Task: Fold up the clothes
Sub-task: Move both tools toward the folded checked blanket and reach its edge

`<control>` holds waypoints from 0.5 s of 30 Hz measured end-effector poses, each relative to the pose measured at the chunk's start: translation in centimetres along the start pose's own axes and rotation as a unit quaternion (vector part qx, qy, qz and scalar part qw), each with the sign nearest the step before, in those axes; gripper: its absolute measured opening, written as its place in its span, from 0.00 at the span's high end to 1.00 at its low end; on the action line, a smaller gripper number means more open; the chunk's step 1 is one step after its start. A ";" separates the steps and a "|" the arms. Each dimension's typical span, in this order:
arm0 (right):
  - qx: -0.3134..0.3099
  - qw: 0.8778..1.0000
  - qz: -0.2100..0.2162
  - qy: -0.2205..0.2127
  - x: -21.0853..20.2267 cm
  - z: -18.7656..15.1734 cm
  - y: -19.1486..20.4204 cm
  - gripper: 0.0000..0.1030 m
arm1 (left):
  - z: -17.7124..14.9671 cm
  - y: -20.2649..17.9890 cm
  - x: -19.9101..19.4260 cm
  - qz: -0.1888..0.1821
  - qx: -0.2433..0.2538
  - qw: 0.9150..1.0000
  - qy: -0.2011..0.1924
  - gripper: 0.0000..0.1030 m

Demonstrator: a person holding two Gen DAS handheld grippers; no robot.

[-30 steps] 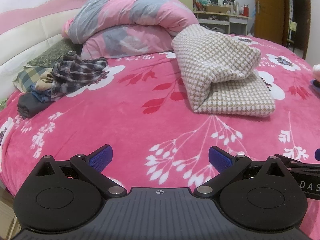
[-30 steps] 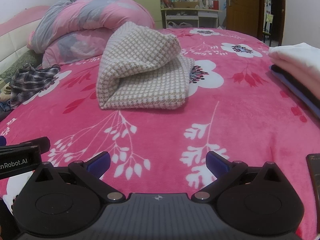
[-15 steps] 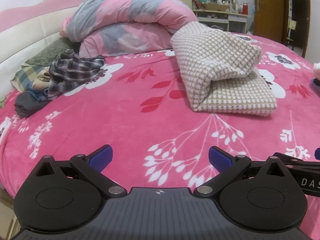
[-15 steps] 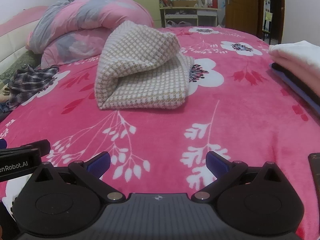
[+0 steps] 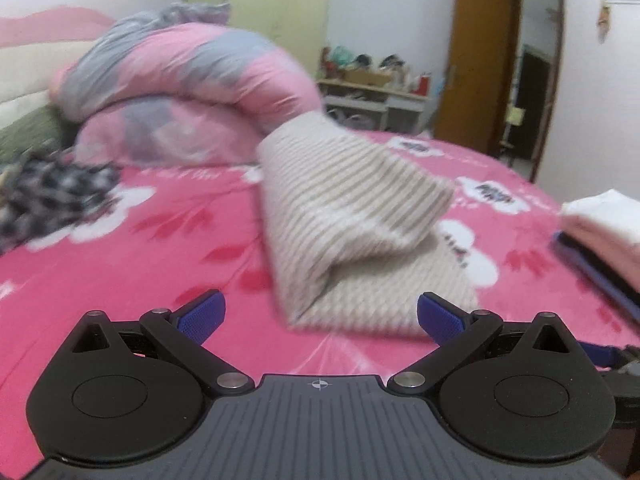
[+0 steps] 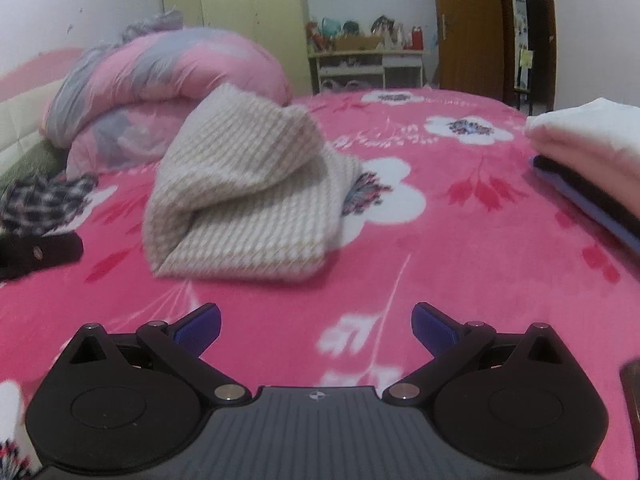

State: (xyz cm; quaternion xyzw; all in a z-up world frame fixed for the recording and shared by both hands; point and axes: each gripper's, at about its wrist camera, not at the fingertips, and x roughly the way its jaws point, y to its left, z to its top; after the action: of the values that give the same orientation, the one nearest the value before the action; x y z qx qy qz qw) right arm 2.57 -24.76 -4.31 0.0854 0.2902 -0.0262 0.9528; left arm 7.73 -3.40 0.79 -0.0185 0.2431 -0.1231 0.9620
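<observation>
A beige checked garment (image 5: 352, 232) (image 6: 248, 200) lies loosely folded over itself on the pink floral bedspread (image 5: 168, 248) (image 6: 440, 264). My left gripper (image 5: 320, 314) is open just short of the garment's near edge, nothing between its blue pads. My right gripper (image 6: 316, 322) is open over bare bedspread, in front of and slightly right of the garment. A plaid shirt (image 5: 52, 196) (image 6: 44, 204) lies crumpled at the far left. A stack of folded clothes (image 5: 600, 232) (image 6: 588, 148) rests at the right. Part of the left gripper's body (image 6: 36, 252) shows in the right wrist view.
A rolled pink and grey duvet (image 5: 180, 92) (image 6: 160, 88) lies at the head of the bed. A cluttered desk (image 6: 364, 64) and a wooden door (image 6: 468, 28) stand beyond the bed. A dark object (image 6: 632, 392) sits at the right edge.
Both grippers have moved forward toward the beige garment, the left one farther and swinging right; its view is blurred by motion. Both remain open.
</observation>
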 end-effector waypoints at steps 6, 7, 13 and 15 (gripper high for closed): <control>0.002 0.999 0.034 -0.030 5.3 2.6 -3.0 0.00 | 3.2 -4.9 7.2 -0.042 0.087 0.995 -0.020 0.00; -0.001 0.999 0.043 -0.032 6.2 2.9 -3.2 0.00 | 3.6 -5.8 8.7 -0.043 0.106 0.993 -0.013 0.00; 0.013 0.997 0.081 -0.009 11.1 2.6 -3.7 0.19 | 4.3 -9.9 15.8 -0.061 0.165 0.984 0.011 0.04; 0.018 0.995 0.095 -0.007 11.5 2.3 -3.8 0.26 | 4.0 -10.8 17.4 -0.045 0.181 0.982 0.000 0.12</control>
State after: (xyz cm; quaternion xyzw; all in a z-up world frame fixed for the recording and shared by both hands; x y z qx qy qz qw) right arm 13.00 -28.87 -9.40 0.1297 0.2736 0.0582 0.9513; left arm 21.93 -18.26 -2.74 0.1455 0.2158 -0.2085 0.9428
